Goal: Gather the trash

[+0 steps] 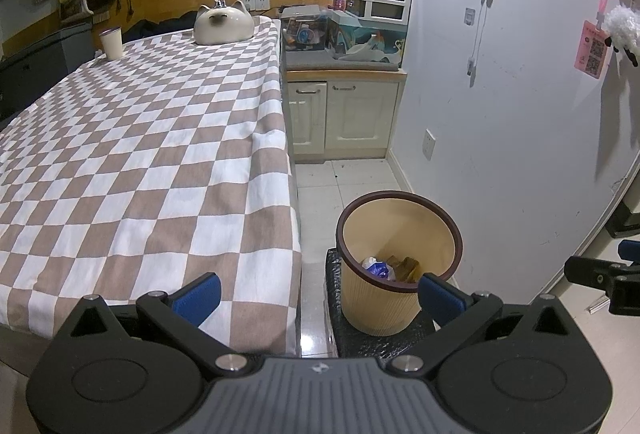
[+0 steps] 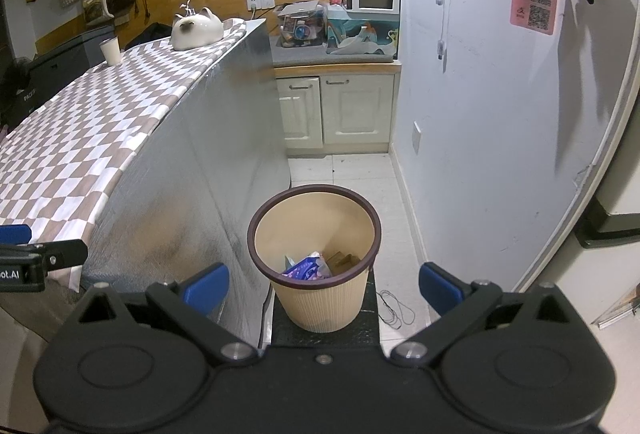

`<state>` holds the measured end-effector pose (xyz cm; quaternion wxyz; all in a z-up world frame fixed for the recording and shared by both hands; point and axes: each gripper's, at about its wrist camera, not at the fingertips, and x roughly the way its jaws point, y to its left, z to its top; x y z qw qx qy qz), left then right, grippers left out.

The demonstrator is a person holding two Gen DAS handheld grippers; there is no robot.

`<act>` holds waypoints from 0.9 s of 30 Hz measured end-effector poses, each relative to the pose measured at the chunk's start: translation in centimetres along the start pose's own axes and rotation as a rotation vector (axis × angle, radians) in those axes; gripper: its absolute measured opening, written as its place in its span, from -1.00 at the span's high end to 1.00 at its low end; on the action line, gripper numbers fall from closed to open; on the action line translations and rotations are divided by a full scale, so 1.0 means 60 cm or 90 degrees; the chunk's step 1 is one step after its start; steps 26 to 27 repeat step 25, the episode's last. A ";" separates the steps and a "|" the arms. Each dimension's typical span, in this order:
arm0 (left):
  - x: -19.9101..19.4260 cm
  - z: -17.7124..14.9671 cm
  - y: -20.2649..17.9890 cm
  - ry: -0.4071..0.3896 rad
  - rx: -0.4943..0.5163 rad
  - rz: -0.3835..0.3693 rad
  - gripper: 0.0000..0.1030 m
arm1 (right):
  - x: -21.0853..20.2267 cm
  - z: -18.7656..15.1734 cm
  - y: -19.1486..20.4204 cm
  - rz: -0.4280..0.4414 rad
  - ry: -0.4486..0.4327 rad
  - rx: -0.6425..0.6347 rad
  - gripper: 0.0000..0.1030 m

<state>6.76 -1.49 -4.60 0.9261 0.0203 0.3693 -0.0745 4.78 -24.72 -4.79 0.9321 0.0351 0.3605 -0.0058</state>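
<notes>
Trash point(image 2: 308, 266) sits in the bin point(image 2: 314, 258) beside the table point(image 1: 140, 154), which looks bare of litter. Your left gripper point(image 1: 320, 294) and right gripper point(image 2: 324, 286) gape, empty; you probably only need to scan for leftovers.

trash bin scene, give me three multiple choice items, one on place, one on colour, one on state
1. Where does the trash bin stand?
A. on the checked tablecloth
B. on a black block on the floor, beside the table
C. on the cabinet counter

2. What colour is the bin's rim?
A. dark brown
B. green
C. white

3. How are the right gripper's jaws?
A. shut on a wrapper
B. shut, empty
C. open, empty

Answers:
1 B, a black block sits under it.
2 A, a dark ring tops the beige wall.
3 C, the blue pads stand wide apart.
</notes>
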 end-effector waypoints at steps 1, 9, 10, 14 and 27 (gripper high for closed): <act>0.000 0.000 0.000 -0.001 0.000 0.000 -1.00 | 0.000 0.000 0.000 0.000 0.000 0.000 -0.98; -0.001 0.000 0.001 -0.001 0.000 0.000 -1.00 | 0.000 -0.001 0.000 0.000 0.001 0.000 -0.98; -0.001 0.000 0.001 -0.001 0.000 0.000 -1.00 | 0.000 -0.001 0.000 0.000 0.001 0.000 -0.98; -0.001 0.000 0.001 -0.001 0.000 0.000 -1.00 | -0.001 0.000 -0.001 0.000 0.000 0.000 -0.98; -0.001 0.004 0.001 -0.005 -0.003 -0.001 -1.00 | -0.001 0.000 -0.001 0.000 0.000 0.001 -0.98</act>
